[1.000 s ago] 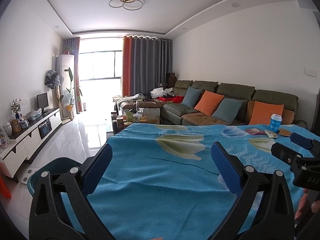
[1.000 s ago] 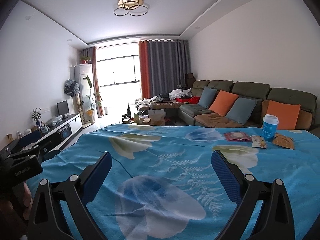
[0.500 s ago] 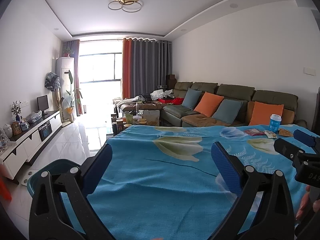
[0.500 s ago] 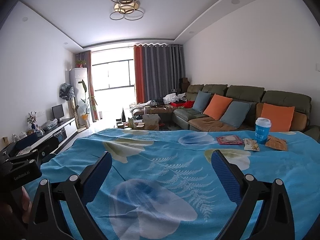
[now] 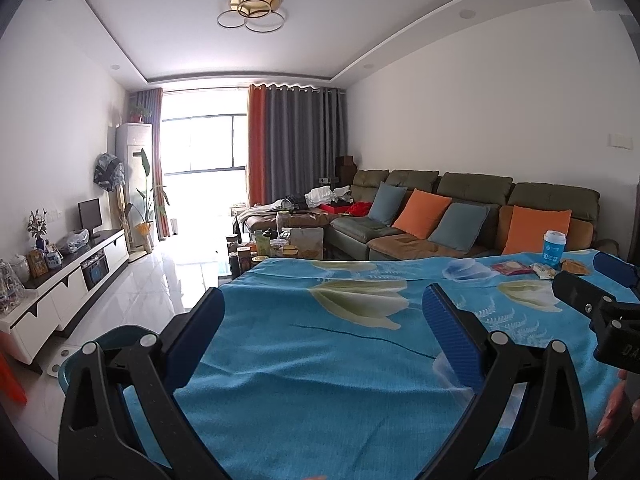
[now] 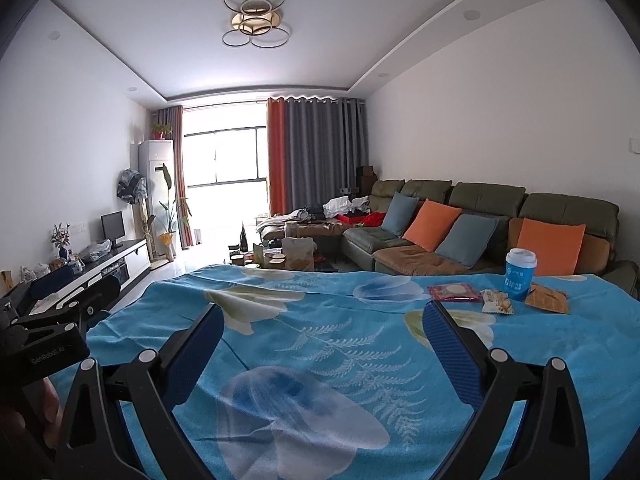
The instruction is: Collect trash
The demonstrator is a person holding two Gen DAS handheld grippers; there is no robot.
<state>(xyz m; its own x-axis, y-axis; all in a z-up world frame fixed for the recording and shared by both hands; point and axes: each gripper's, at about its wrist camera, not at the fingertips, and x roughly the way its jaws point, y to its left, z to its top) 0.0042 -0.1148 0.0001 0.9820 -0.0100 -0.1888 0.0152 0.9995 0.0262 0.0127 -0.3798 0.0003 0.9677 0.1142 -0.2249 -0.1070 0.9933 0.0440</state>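
A blue paper cup with a white lid (image 6: 520, 274) stands at the far right of the table, which is covered by a blue flowered cloth (image 6: 320, 320). Beside it lie a red wrapper (image 6: 454, 292), a small pale snack wrapper (image 6: 497, 302) and an orange-brown packet (image 6: 547, 298). The same cup (image 5: 554, 249) and wrappers (image 5: 512, 268) show far right in the left wrist view. My right gripper (image 6: 322, 326) is open and empty, above the cloth, well short of the trash. My left gripper (image 5: 322, 312) is open and empty over the table's left part.
A teal bin (image 5: 108, 344) stands on the floor by the table's left edge. Beyond the table are a green sofa with orange and blue cushions (image 6: 472, 232), a cluttered coffee table (image 5: 276, 244) and a white TV cabinet (image 5: 68, 280).
Both grippers have tilted slightly, shifting the views a little; the cup and wrappers sit slightly lower in the right wrist view. Nothing was grasped.
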